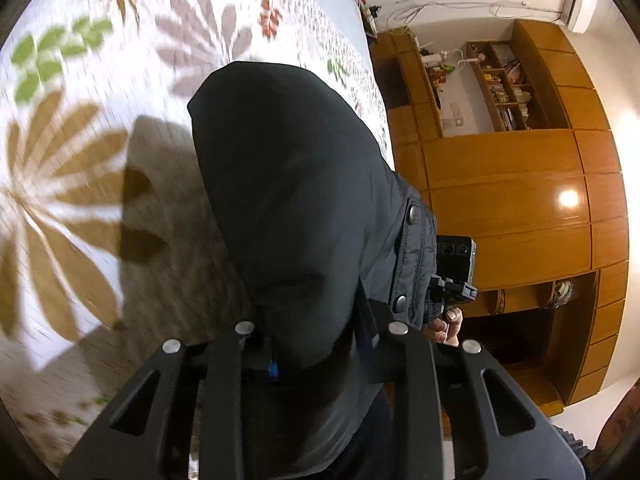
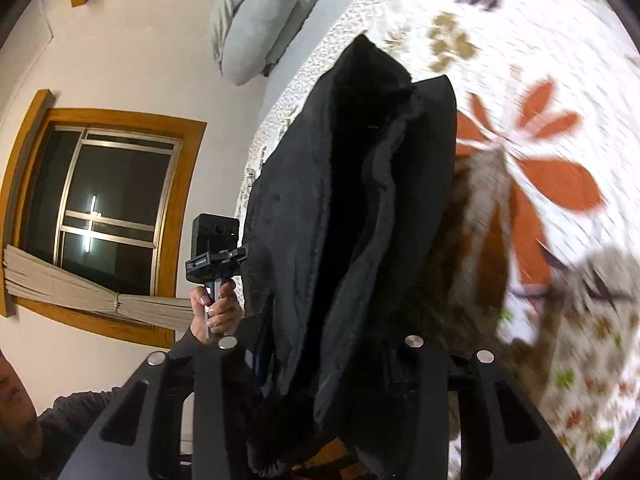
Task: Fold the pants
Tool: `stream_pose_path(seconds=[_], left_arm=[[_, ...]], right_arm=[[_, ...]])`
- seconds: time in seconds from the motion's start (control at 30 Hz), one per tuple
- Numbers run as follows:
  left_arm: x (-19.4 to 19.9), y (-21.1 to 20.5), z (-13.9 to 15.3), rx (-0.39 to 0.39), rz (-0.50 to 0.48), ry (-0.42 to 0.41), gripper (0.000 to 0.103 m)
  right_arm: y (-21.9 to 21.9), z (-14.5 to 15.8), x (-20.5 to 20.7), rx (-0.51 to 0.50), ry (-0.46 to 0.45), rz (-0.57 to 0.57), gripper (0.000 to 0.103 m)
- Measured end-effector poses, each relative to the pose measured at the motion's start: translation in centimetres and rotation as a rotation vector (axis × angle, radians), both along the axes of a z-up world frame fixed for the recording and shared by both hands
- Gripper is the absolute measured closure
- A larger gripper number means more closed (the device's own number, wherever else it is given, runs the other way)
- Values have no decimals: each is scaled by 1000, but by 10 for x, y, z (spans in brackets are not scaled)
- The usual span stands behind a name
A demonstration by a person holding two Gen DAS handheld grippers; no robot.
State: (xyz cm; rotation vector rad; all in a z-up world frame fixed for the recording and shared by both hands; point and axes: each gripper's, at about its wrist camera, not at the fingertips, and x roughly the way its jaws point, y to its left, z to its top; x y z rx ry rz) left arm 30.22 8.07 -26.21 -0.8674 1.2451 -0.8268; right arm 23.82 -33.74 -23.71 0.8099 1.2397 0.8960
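Black pants (image 1: 288,184) hang off the flowered bedspread (image 1: 72,152), and my left gripper (image 1: 316,356) is shut on the cloth near its upper edge. In the right wrist view the same pants (image 2: 360,220) show a fleecy inner side and a folded edge, with my right gripper (image 2: 320,360) shut on them. The cloth hides the fingertips of both grippers. A hand (image 1: 446,326) holding the other tool's handle shows just right of the pants in the left wrist view. In the right wrist view a hand (image 2: 218,308) grips a handle to the left of them.
The bedspread (image 2: 560,160) fills the space under and beyond the pants. A wooden wardrobe (image 1: 520,200) with a bookshelf (image 1: 504,84) stands past the bed's edge. Grey pillows (image 2: 260,20) lie at the bed's head, beside a wood-framed window (image 2: 108,200).
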Motion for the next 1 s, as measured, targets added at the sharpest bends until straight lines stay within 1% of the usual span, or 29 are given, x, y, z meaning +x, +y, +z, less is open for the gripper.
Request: stream_pose_path(seconds=[0.13,0.27,0.37,0.47,0.57,0.6,0.7,0.8,0.9,0.93,0.97,1.0], left_arm=[[25,31,9,34,26,-23,76],[69,59,15,72,62,-48,76],[108,75,12,85,88,-52,75],[135,85,2,90,102,-46,75],[152,93,-19,95,102,-27,74],[157,96,-28,95,104,-13,74],[163,103,-42,81,112,9,72],[162,105,-48,71,110,12,67],[160,104,-55,71,120,33,53],[158,105,-57,81,131,43,42],[156,109,-61,83,139,50,38],[155,111,-61,80,144,52,38]], right_arm=[[32,11,37,1,-26,28,62],[72,18,89,-16,-44,63,62],[102,21,137,-36,-66,79,62],[116,17,173,-49,-63,76,62],[127,0,206,-76,-40,65,62],[129,-4,212,-85,-36,65,62],[130,-24,227,-116,-10,63,62],[128,-38,228,-151,12,65,61],[124,-50,227,-178,30,58,49],[122,-55,227,-179,39,50,41],[121,-56,226,-178,45,45,35],[119,-60,225,-174,52,39,33]])
